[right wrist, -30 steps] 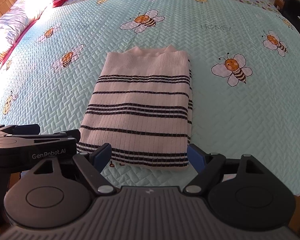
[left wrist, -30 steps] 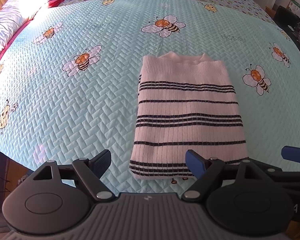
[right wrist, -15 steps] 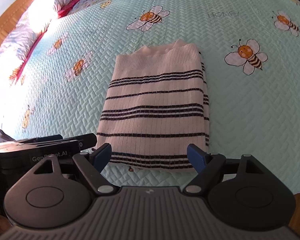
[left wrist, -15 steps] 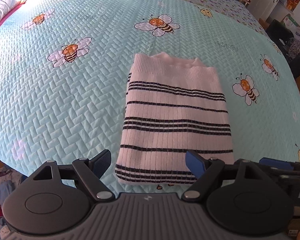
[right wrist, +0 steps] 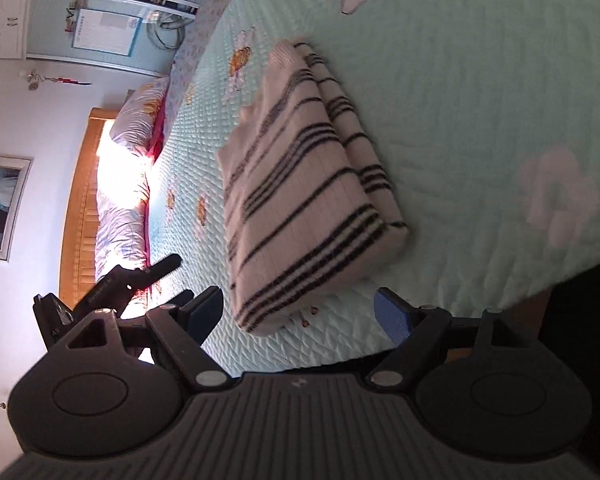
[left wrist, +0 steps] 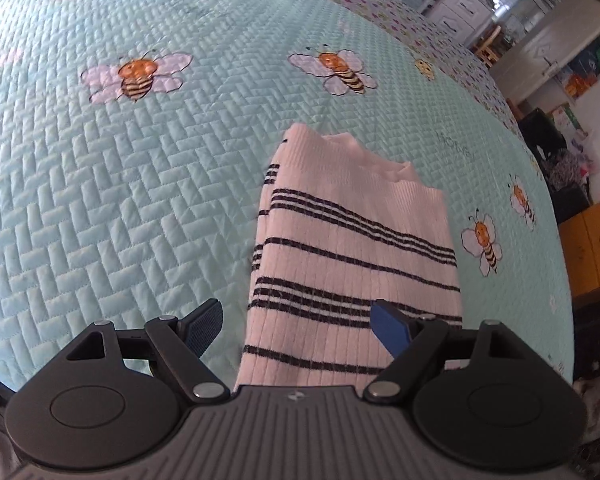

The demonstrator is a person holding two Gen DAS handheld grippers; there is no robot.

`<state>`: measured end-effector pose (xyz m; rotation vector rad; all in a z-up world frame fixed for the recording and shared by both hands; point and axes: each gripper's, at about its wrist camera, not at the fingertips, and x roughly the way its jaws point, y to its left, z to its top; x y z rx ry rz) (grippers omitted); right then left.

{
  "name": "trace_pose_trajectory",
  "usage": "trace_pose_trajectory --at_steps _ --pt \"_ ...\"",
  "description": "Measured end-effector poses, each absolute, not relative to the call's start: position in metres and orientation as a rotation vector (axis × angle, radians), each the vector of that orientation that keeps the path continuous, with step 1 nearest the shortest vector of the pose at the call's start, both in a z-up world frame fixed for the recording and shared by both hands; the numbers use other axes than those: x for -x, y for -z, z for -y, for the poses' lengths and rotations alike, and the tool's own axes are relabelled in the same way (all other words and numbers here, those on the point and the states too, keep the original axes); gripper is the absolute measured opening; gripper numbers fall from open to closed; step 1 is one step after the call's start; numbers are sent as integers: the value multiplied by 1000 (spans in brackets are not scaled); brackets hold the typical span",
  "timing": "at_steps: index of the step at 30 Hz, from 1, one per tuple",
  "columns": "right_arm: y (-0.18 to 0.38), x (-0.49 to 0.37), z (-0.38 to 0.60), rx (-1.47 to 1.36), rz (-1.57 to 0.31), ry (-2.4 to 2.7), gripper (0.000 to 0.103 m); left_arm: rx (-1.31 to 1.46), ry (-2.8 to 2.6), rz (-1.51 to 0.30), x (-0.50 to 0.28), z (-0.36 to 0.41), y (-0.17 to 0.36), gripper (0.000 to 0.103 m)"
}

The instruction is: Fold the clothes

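A folded white sweater with dark stripes [left wrist: 352, 248] lies flat on the turquoise bee-patterned bedspread [left wrist: 140, 184]. My left gripper [left wrist: 298, 326] hovers open over the sweater's near end, nothing between its fingers. In the right wrist view the camera is rolled sideways; the same sweater [right wrist: 300, 200] shows its stacked folded layers along one edge. My right gripper [right wrist: 300, 314] is open at the sweater's near corner, holding nothing. The left gripper [right wrist: 112, 284] appears there as a dark tool at the left.
Pillows [right wrist: 128, 168] and a wooden headboard [right wrist: 78, 216] lie at the bed's far end. White cabinets [left wrist: 480, 12], an orange unit [left wrist: 592, 248] and dark clutter [left wrist: 556, 160] stand beyond the bed's right side. The bed's near edge [right wrist: 340, 356] is just below the sweater.
Both grippers stayed open. The left one moved closer and lower over the sweater's near end. The right one rolled sharply sideways, now viewing the sweater from its corner.
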<state>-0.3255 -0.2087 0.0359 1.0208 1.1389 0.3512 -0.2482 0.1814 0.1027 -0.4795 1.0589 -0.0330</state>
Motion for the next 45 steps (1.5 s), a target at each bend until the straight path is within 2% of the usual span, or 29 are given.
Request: trace_pose_trajectory --at_steps 14,21,23,24,30,34,35,38,45 --pt "28 299 216 -1206 -1142 -376 83 853 79 -1141 222 -226 -27 84" --pt "33 286 194 -1224 -1036 -465 88 900 149 -1141 187 -221 -15 84" --pt "33 284 184 -1223 -990 -478 95 904 172 -1142 175 -220 -14 85" --pt "33 285 179 -1225 -952 -495 103 900 182 -1146 167 -218 -13 86" --pt "32 298 155 -1223 -789 -401 103 874 242 -1143 125 -216 -8 87" --pt "35 282 137 -1225 -776 -384 103 918 286 -1139 100 -221 0 88" --pt "36 279 135 -1228 -775 -398 103 935 299 -1137 94 -223 2 89" --pt "37 272 128 -1239 -764 -434 103 981 343 -1143 75 -225 7 102" --pt "41 273 134 -1328 -724 -342 103 949 386 -1173 37 -210 5 103"
